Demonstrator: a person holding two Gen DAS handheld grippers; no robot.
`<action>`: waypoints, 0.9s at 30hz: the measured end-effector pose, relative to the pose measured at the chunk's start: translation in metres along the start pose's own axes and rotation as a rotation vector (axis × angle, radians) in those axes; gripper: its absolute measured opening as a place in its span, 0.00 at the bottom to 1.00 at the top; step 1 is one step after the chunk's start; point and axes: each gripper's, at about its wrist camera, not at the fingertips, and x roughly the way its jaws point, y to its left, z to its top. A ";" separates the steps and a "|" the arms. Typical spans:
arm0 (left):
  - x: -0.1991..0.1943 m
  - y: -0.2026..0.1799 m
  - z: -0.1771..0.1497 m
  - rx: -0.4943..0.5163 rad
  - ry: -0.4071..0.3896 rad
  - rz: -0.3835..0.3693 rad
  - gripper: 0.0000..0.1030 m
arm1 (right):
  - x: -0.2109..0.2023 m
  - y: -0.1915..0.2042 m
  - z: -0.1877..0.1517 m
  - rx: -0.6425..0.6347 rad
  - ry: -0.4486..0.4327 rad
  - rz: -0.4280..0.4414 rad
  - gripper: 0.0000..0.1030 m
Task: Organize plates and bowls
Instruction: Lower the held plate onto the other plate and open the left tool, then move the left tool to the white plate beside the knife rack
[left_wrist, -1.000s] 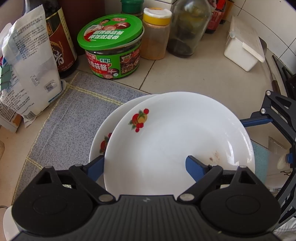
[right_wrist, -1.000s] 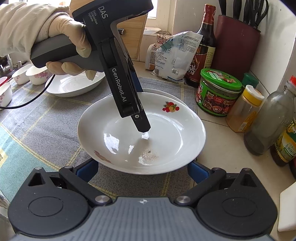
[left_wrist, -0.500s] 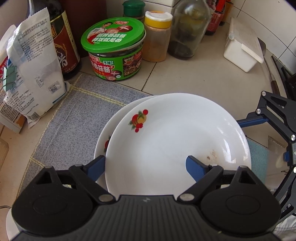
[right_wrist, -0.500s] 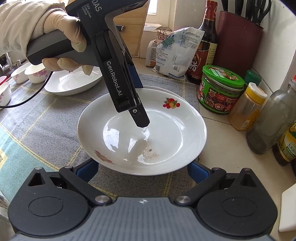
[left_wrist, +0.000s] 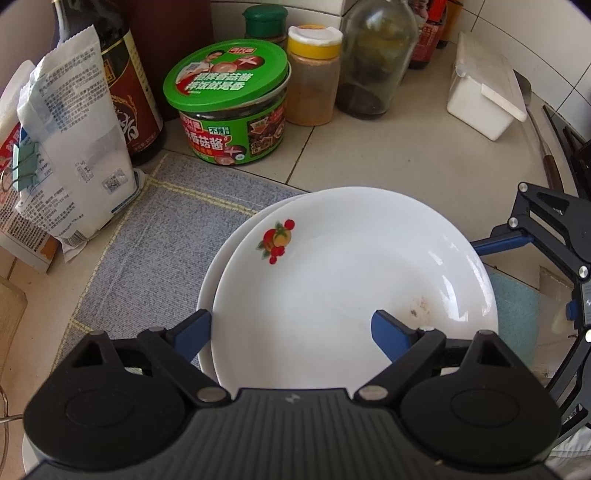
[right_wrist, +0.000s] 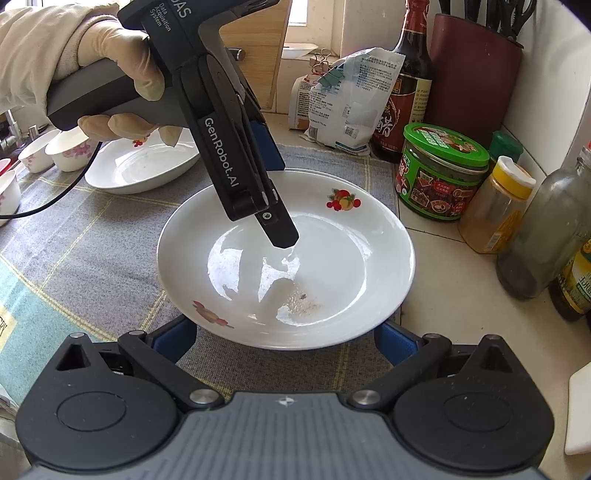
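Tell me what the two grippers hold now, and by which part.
Nothing: the left gripper and right gripper both stand open by the top plate.

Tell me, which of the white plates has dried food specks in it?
The top plate of the stacked pair, under the left gripper; the separate plate near the small bowls shows none.

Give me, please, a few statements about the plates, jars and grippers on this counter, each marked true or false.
1. The top plate sits on a second plate. True.
2. The jar with the green lid stands on the grey mat. False: it stands on the tiled counter beyond the mat.
3. The left gripper is open, one finger inside the top plate, one outside its rim. True.
4. The top plate is spotless. False: it carries a small brown smear.
5. The spice bottle with the yellow cap lies on its side. False: it stands upright.
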 end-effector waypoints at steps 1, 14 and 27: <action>0.000 0.000 0.000 0.002 0.000 0.001 0.90 | 0.000 0.000 0.000 0.000 0.002 -0.001 1.00; -0.003 0.004 -0.001 0.002 -0.013 0.028 0.92 | 0.000 0.002 0.002 0.000 -0.002 -0.005 1.00; -0.050 -0.011 -0.029 -0.035 -0.249 0.026 0.93 | -0.010 0.002 0.000 0.031 -0.027 -0.029 1.00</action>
